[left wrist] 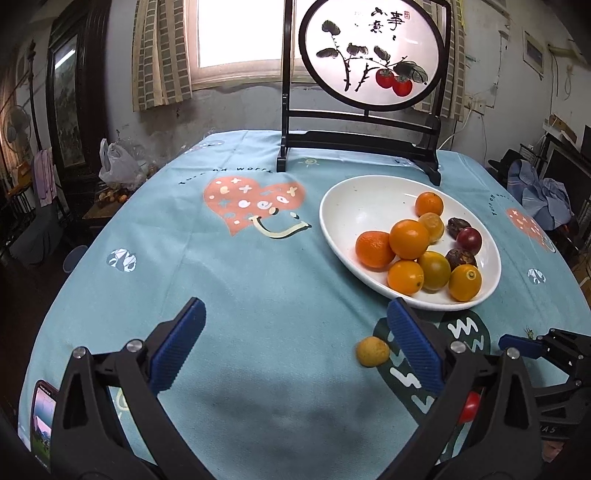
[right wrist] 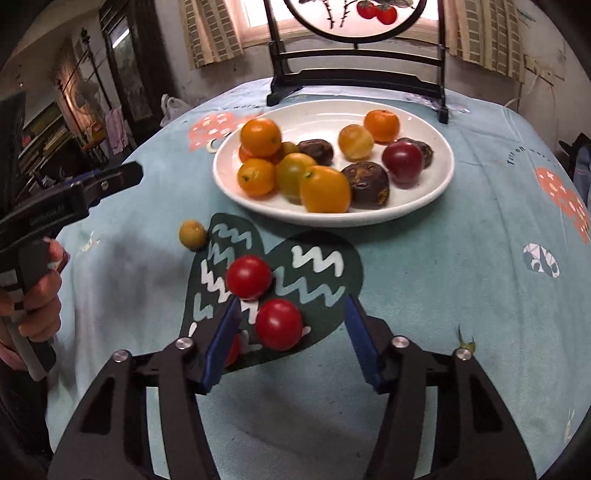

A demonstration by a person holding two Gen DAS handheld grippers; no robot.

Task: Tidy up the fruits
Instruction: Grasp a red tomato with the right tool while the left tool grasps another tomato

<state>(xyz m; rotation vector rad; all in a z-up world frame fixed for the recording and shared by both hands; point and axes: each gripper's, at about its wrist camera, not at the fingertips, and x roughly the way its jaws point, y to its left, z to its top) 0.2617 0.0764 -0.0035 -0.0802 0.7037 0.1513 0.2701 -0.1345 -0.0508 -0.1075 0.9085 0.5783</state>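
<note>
Straddling the near red tomato, right gripper wide — next: close, lift to plate; left gripper wide, empty, near the bench's yellow fruit.

We see daylight pouring through the window, blown out to white, while the room's corners stay dim. Soft shadows fall on the tablecloth nearest the cameras. The plate shows mild glare. Fisheye bending curves the edges; the red tomatoes look slightly blurred.
</note>
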